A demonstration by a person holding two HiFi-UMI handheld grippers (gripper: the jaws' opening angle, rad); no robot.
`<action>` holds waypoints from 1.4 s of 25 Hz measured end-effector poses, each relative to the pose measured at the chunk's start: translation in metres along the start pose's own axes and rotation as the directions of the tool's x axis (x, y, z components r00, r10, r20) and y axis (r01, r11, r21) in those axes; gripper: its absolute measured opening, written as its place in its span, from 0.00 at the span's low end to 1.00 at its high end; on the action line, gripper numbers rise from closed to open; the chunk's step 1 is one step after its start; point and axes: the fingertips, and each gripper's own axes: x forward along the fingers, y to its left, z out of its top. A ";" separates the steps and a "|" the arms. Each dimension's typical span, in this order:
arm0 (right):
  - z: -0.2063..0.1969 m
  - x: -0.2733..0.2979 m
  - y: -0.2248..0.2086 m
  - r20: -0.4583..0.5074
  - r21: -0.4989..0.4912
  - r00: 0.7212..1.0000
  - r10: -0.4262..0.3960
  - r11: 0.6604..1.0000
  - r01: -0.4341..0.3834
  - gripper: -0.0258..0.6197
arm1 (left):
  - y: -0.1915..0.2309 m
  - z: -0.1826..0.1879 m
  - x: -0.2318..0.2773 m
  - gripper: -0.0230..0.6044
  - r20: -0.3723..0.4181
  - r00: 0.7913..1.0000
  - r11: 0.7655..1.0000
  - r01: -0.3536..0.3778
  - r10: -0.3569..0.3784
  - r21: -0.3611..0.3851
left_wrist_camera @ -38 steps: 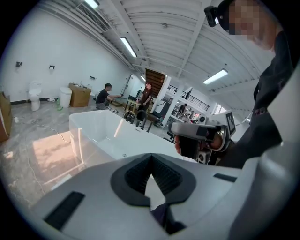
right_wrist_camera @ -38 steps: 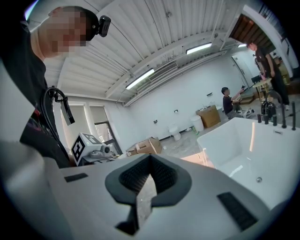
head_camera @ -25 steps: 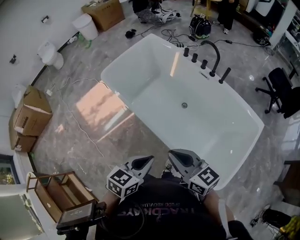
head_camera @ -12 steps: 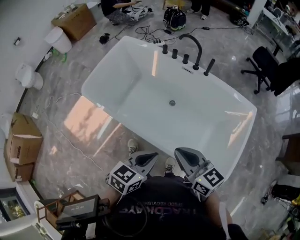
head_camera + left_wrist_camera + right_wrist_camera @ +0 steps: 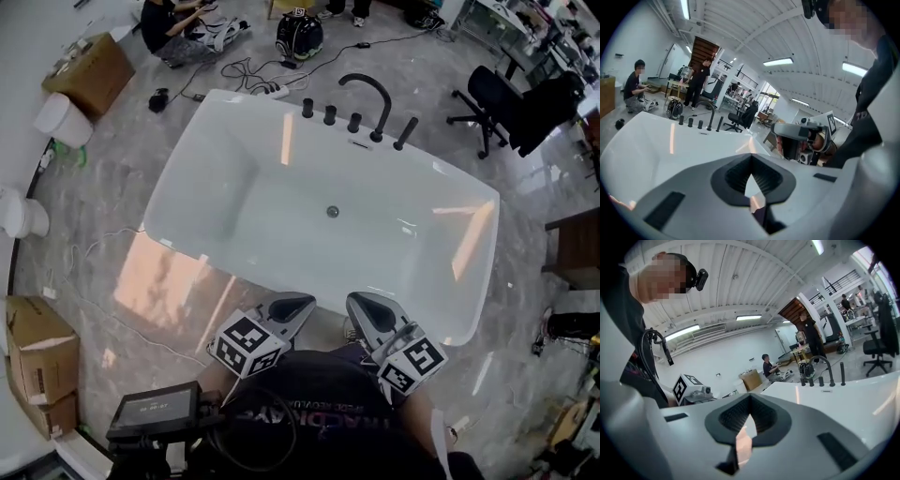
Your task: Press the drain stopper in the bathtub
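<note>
While the drain stopper [image 5: 332,212] is lying mid-floor in the bathtub [image 5: 202,187], the left gripper [image 5: 286,307] and right gripper [image 5: 367,311] are hovering short of its near rim, both gripper views showing jaws closed, empty, likely readied for pressing.

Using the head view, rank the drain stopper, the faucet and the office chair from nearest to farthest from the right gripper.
1. Drain stopper: in the bathtub, ahead of the right gripper.
2. Faucet: on the far rim.
3. Office chair: beyond the bathtub, far right.
</note>
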 end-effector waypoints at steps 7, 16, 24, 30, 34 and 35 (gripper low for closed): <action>-0.006 0.033 0.027 0.006 0.021 0.995 -0.100 0.995 0.100 0.06 | 0.031 -0.003 -0.025 0.05 -0.018 0.995 0.995 0.096 -0.096 -0.002; -0.001 0.036 0.030 0.021 0.027 0.986 -0.166 0.986 0.165 0.06 | 0.054 0.015 -0.033 0.05 0.028 1.000 0.978 0.001 -0.007 0.211; 0.002 0.019 0.007 0.027 0.050 0.989 -0.148 0.988 0.147 0.06 | 0.051 0.022 -0.013 0.05 0.025 0.999 0.984 -0.023 0.019 0.178; 0.005 0.013 -0.024 0.019 0.092 0.997 -0.079 0.993 0.077 0.06 | 0.050 0.019 0.006 0.05 -0.035 0.996 0.988 -0.082 0.087 0.131; -0.007 0.013 -0.054 -0.006 0.137 0.999 -0.033 0.990 0.033 0.06 | 0.050 0.008 0.020 0.05 -0.101 0.985 0.987 -0.129 0.138 0.094; -0.012 0.013 -0.061 -0.013 0.146 1.000 -0.024 0.989 0.025 0.06 | 0.050 0.003 0.023 0.05 -0.120 0.982 0.986 -0.137 0.147 0.092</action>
